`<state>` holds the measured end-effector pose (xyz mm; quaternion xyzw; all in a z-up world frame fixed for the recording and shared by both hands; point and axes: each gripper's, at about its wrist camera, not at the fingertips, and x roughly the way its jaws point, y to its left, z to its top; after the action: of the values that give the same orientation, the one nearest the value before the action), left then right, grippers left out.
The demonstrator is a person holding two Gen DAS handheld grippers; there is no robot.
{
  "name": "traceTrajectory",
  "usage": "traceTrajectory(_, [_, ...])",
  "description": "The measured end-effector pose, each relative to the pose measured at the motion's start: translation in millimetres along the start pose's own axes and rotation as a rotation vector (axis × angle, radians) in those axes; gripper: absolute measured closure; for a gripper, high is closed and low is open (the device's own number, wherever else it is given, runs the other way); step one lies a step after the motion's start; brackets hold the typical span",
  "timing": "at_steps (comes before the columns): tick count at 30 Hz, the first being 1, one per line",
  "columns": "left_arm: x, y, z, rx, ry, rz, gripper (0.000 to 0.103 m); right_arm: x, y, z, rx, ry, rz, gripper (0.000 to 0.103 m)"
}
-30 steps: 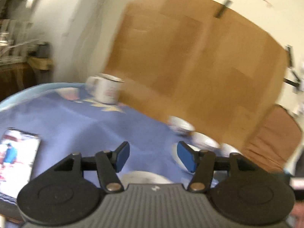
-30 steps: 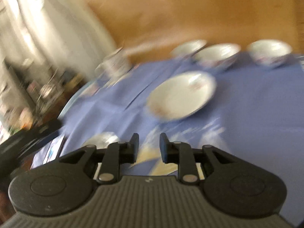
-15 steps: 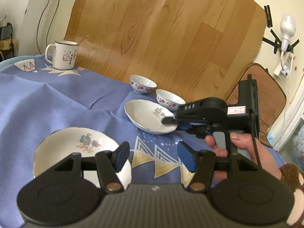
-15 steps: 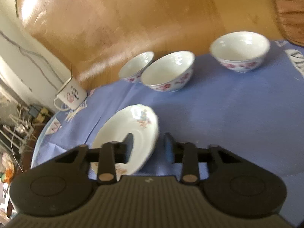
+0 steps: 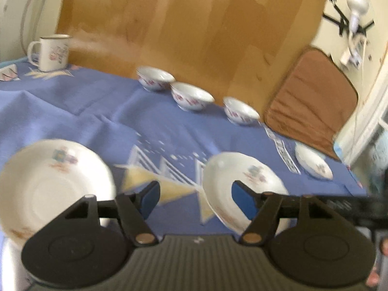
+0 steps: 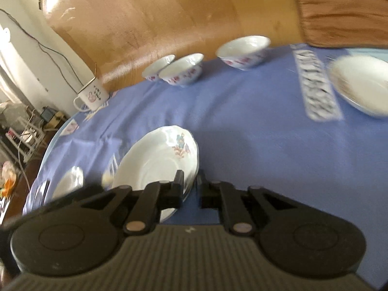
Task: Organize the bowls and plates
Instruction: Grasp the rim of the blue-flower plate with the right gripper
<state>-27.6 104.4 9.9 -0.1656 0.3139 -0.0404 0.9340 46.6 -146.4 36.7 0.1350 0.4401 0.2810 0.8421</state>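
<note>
In the right wrist view, the right gripper (image 6: 190,186) sat at the bottom centre with its black jaws closing. The near right rim of a white scalloped porcelain plate with a small flower print (image 6: 157,165) lay between them. One finger crossed over the rim, and a sliver of the blue patterned tablecloth (image 6: 254,133) showed in the gap, so the pinch looked not yet made. To do this well, I judged the rim should seat deep between the pads before any lift. The plate should then come up level, because a thin edge hold on glazed china could slip or tip. That gripper pointed steeply down at the cloth.

In the left wrist view, the left gripper (image 5: 194,198) had its blue-padded jaws opening with only cloth between them. It was tilted down between that plate and a second white flowered plate (image 5: 55,184) at the lower left. Further off, a smaller white dish (image 5: 314,165) lay at the right. Three white bowls with red flower bands (image 5: 191,95) stood in a row before the wooden board (image 5: 194,24). A white enamel mug (image 5: 53,52) stood at the upper left.
</note>
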Motion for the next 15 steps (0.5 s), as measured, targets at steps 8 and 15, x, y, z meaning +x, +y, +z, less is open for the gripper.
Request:
traceTrajectory(8, [21, -48, -14, 0.130, 0.094, -0.054, 0.084, -45, -27, -38, 0.076, -0.049, 0.002, 0.090])
traceTrajectory(15, [23, -73, -24, 0.172, 0.114, -0.065, 0.084, -58, -35, -47, 0.122, -0.093, 0.003, 0.090])
